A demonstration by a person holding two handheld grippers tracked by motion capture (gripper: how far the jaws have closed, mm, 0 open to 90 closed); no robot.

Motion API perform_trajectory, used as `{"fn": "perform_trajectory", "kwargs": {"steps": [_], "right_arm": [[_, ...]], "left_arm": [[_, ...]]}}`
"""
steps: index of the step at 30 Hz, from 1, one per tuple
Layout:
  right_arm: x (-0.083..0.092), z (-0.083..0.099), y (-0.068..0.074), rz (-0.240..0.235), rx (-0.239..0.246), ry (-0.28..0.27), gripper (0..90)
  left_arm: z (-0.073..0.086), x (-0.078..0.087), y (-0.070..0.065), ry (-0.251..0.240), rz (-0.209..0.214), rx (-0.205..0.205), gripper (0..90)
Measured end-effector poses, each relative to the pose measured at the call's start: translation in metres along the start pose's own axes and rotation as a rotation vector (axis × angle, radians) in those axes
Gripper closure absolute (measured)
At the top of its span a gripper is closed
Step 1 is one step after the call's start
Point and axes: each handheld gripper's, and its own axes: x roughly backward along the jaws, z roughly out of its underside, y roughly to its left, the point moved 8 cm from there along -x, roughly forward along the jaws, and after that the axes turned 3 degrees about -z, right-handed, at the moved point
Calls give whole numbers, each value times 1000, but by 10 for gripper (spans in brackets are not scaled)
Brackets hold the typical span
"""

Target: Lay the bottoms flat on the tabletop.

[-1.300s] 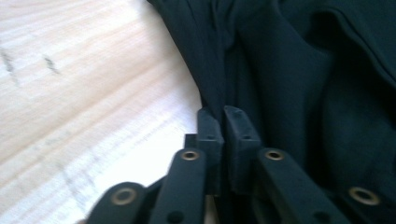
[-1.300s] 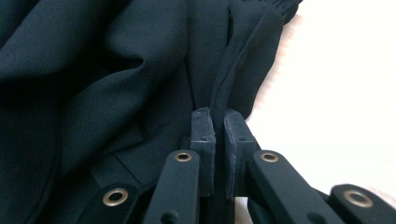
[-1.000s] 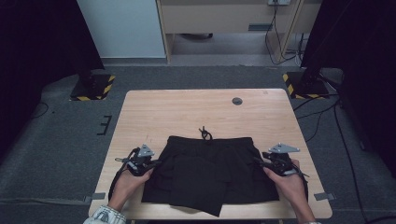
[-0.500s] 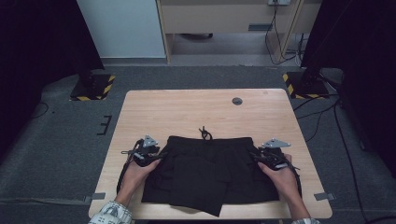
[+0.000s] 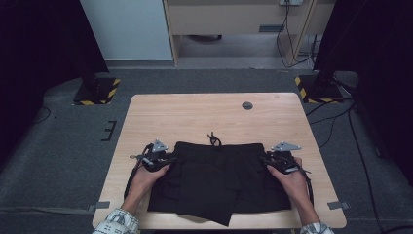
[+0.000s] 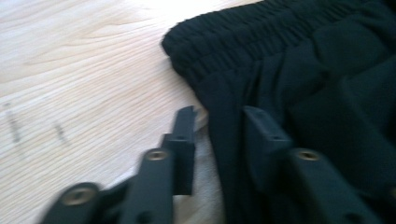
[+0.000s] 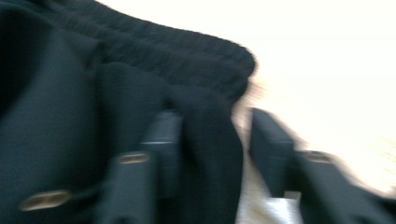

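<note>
Black shorts (image 5: 221,183) lie flat at the surface's (image 5: 195,114) near edge. Left gripper (image 6: 212,128) and right gripper (image 7: 210,135) fingers, just closing, straddle the side hems, partly open, not yet pinching.

This looks like a lab or test room. One small wooden table (image 5: 195,117) stands alone on grey carpet (image 5: 63,161). Black curtains (image 5: 39,48) hang on both sides. Stands with yellow and black stripes (image 5: 95,91) sit on the floor, and cables (image 5: 336,122) run across it. A pale cabinet (image 5: 234,19) stands at the back
</note>
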Motion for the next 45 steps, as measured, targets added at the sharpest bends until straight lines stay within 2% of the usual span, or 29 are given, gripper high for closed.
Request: {"fn": "perform_trajectory", "kwargs": {"steps": [1, 3, 4, 6, 8, 9, 10, 11, 12, 16, 18, 19, 20, 26, 28, 29, 30, 33, 45], "right_arm": [[0, 0, 2, -12, -6, 4, 671], [2, 0, 6, -13, 13, 17, 807], [3, -1, 6, -15, 15, 13, 845], [7, -5, 7, -26, 6, -9, 877], [14, -11, 9, -31, 14, -32, 885], [14, -11, 9, -31, 14, -32, 885], [22, -17, 13, -39, 26, -49, 886], [22, -17, 13, -39, 26, -49, 886], [31, -26, 16, -50, 40, -86, 886], [41, -40, 18, -52, 51, -122, 887], [47, -55, 16, -44, 61, -142, 888], [49, -59, 16, -42, 62, -149, 888], [52, -64, 15, -38, 64, -161, 889], [71, -93, 11, -26, 67, -214, 890], [78, -103, 11, -26, 65, -234, 889], [78, -103, 11, -26, 65, -234, 889], [83, -112, 11, -23, 69, -248, 889], [89, -123, 11, -22, 76, -262, 890], [106, -151, 6, -12, 75, -292, 890]], "left_arm": [[0, 0, -2, 4, 12, -2, 720], [0, 0, -4, 8, 21, -11, 860], [-1, 2, -6, 18, 12, -30, 878], [-5, 8, -5, -9, 12, -22, 884], [-13, 18, -4, -48, 7, -16, 884], [-13, 18, -4, -48, 7, -16, 884], [-21, 29, -5, -87, 5, -18, 884], [-21, 29, -5, -87, 5, -18, 884], [-29, 38, -6, -111, -6, -35, 884], [-40, 48, -7, -141, -25, -55, 885], [-51, 56, -5, -172, -33, -56, 884], [-51, 56, -5, -172, -33, -56, 885], [-60, 64, -3, -191, -44, -61, 885], [-87, 88, 4, -243, -73, -69, 885], [-91, 91, 4, -249, -77, -72, 885], [-95, 94, 5, -254, -81, -74, 885], [-103, 100, 5, -268, -88, -78, 885], [-113, 104, 5, -278, -99, -87, 885], [-133, 116, 9, -305, -107, -85, 885]]}}
